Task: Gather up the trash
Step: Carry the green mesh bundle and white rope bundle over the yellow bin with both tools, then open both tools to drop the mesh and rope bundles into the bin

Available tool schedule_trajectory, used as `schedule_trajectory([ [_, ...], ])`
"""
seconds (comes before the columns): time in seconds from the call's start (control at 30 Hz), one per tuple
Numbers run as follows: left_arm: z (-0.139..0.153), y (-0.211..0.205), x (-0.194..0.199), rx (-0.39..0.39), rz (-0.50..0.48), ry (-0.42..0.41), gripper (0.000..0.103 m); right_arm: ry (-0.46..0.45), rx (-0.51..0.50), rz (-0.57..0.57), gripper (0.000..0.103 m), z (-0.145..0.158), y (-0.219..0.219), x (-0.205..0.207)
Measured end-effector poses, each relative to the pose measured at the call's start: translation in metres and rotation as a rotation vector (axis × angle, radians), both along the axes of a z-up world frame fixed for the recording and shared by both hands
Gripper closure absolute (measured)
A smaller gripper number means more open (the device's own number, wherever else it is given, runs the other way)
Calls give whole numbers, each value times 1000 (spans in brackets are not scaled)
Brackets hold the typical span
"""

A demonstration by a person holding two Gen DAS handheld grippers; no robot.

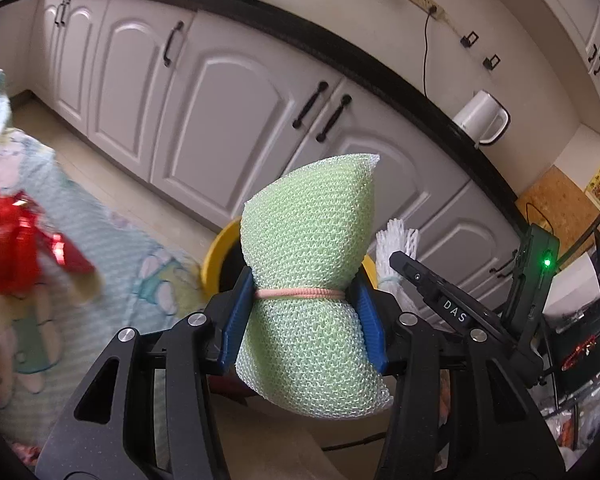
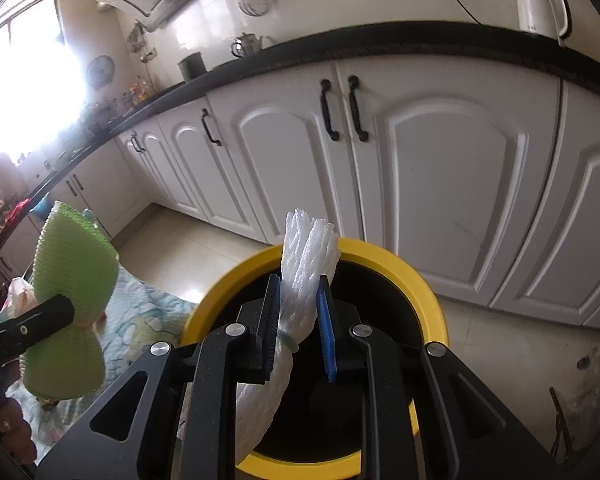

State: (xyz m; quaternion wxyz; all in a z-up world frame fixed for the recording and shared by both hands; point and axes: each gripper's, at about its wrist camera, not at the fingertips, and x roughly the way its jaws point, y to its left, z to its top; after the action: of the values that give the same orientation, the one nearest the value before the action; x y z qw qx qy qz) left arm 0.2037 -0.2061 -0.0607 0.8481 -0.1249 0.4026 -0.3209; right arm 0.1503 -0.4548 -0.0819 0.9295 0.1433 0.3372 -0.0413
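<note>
Grippers [image 1: 300,312] [image 2: 299,330] level above bin [image 2: 400,268]

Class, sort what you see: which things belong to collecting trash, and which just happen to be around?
Belong:
green mesh bundle in left gripper
white foam net in right gripper
yellow bin

Lying about:
white kettle
patterned cloth
red ribbon

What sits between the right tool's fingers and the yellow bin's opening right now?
Only the white foam net in the right tool, which hangs directly over the yellow bin; the right wrist view shows nothing else between them.
</note>
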Motion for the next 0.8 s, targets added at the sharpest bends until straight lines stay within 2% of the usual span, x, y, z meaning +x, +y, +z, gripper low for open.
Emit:
schedule_trajectory([
  [0.37, -32, -38, 20, 28, -67, 69, 60, 58, 41, -8, 83, -23, -18, 1],
  [0.57, -42, -46, 27, 30, -83, 95, 57, 70, 57, -12, 80, -28, -24, 1],
  [0.67, -44, -46, 31, 32, -77, 104, 51, 69, 75, -26, 77, -29, -29, 0],
  [0.8, -45, -42, 33, 24, -60, 107, 36, 65, 80, -45, 70, -29, -35, -1],
])
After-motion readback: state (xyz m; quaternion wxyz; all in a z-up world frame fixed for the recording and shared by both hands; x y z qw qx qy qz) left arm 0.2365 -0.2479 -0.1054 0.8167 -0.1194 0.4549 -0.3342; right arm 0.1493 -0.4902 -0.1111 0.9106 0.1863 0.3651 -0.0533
